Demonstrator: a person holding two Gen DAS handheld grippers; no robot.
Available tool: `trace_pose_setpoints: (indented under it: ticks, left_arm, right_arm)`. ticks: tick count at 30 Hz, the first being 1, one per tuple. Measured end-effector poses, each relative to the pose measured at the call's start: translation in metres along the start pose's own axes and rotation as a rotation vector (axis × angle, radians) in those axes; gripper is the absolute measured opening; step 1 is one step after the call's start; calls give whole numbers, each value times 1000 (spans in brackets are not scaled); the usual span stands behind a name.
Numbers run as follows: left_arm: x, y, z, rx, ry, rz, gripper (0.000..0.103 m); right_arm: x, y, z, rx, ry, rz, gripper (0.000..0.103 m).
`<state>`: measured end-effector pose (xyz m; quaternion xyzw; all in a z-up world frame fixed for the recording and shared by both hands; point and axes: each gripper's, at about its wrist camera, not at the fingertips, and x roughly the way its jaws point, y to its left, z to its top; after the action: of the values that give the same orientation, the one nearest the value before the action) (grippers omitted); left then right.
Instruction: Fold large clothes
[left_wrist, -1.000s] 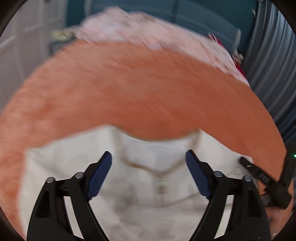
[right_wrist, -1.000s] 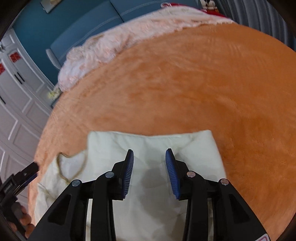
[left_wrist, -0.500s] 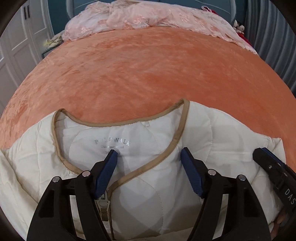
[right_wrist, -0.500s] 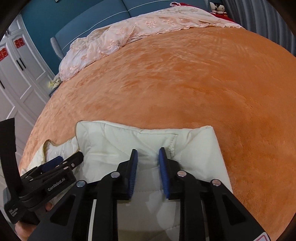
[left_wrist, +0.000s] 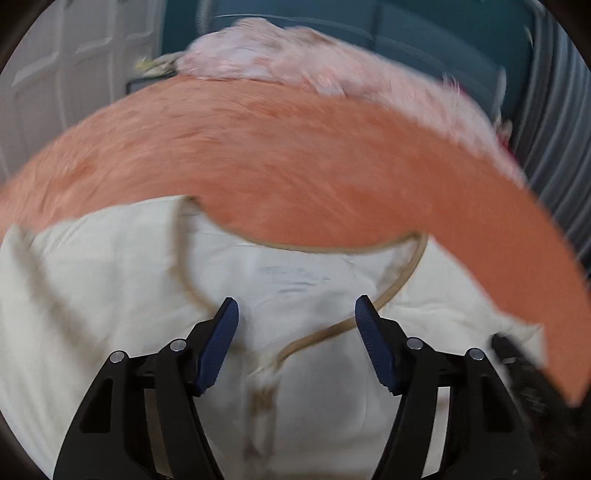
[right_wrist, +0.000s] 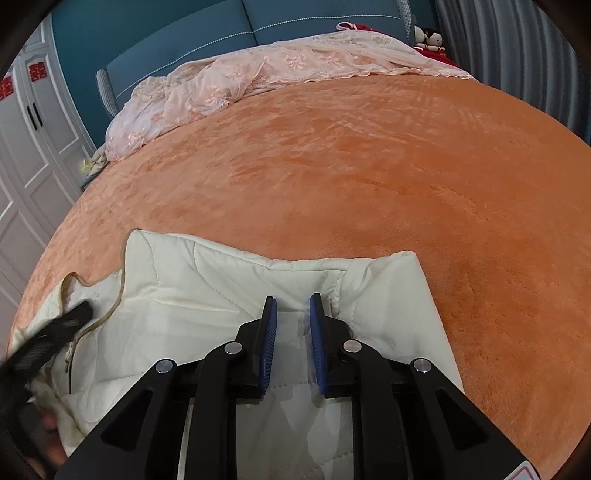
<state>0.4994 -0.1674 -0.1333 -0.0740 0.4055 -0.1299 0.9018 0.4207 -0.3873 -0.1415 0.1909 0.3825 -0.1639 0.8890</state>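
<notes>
Left wrist view: motion-blurred. Left gripper (left_wrist: 295, 328), jaws spread wide, nothing between them. Directly ahead of and below the jaws lies the jacket (left_wrist: 110, 295), cream, quilted, flat on the bed (left_wrist: 295, 166). Its tan-edged neckline (left_wrist: 399, 284) curves from ahead of the left jaw round past the right jaw tip; the zip top (left_wrist: 264, 373) sits just behind the jaw gap. A dark blurred shape at the far right edge is probably the other gripper; cannot confirm.

Right wrist view: sharp. Right gripper (right_wrist: 291, 317), jaws drawn nearly together with a narrow gap left; a ridge of the jacket (right_wrist: 207, 295) rises into that gap, but whether the pads actually pinch the cloth I cannot tell. This is the folded shoulder and sleeve area; the fold's far edge lies just ahead of the jaw tips. Left gripper (right_wrist: 48, 332) shows blurred, well left of the jaws, over the neckline (right_wrist: 107, 317).

Judgement on technique: bite the doubled layer fully before lifting, keep both grips level, and carry the fold in line with the zip so the panel lands square.

View differences: only the left view shows the inner collar and its faint label (left_wrist: 291, 277); only the right shows the sleeve fold, the pink lace cover (right_wrist: 258, 77) and headboard (right_wrist: 166, 33) far ahead.
</notes>
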Motion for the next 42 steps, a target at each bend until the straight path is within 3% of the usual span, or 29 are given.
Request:
trace_pose_setpoints:
  ticks: [3, 4, 6, 9, 12, 16, 26, 28, 30, 31, 32, 33, 35, 37, 40, 42]
  left_arm:
    - [-40, 27, 1, 28, -38, 65, 66]
    - [-47, 37, 4, 47, -22, 73, 66]
    - [-45, 55, 8, 85, 59, 125, 65]
    - [-28, 68, 9, 121, 132, 158, 65]
    - [-14, 64, -1, 151, 130, 200, 66]
    - [-8, 65, -12, 182, 89, 229, 69]
    - [-2, 70, -18, 162, 35, 218, 75]
    - [-4, 71, -18, 152, 27, 219, 75]
    - [-16, 77, -18, 111, 2, 233, 75]
    - [-33, 86, -19, 59, -25, 251, 74]
    - [-48, 92, -20, 28, -44, 243, 73]
    - [-63, 98, -23, 12, -59, 236, 79]
    - [-112, 115, -41, 40, -74, 203, 89]
    - [-155, 137, -65, 86, -57, 185, 93]
    - [-208, 184, -109, 96, 76, 158, 96]
    - [-236, 227, -144, 31, 189, 166, 96]
  right_arm:
    - [-17, -4, 5, 32, -28, -19, 14]
    - [-26, -2, 7, 26, -53, -31, 20]
    - [-62, 19, 10, -37, -126, 25, 20]
    - [-65, 72, 9, -172, -16, 128, 20]
    - [-34, 112, -6, -221, 137, 191, 16]
    - [3, 138, -33, -330, 181, 104, 15]
    - [9, 130, -45, -279, 106, 107, 8]
    - [4, 124, -42, -240, 81, 88, 0]
    - [-17, 110, -40, -163, -5, -2, 0]
    - [-38, 96, -40, -93, -71, -56, 14]
    - [-61, 80, -43, -29, -112, -61, 19]
    - [-84, 64, -48, 1, -120, -26, 22]
    - [-126, 37, -66, -11, -83, 43, 26]
    - [-179, 0, -99, -45, -51, 53, 49]
    - [-244, -49, -150, -43, 3, 48, 71]
    - [-282, -83, -192, -36, 80, 23, 74]
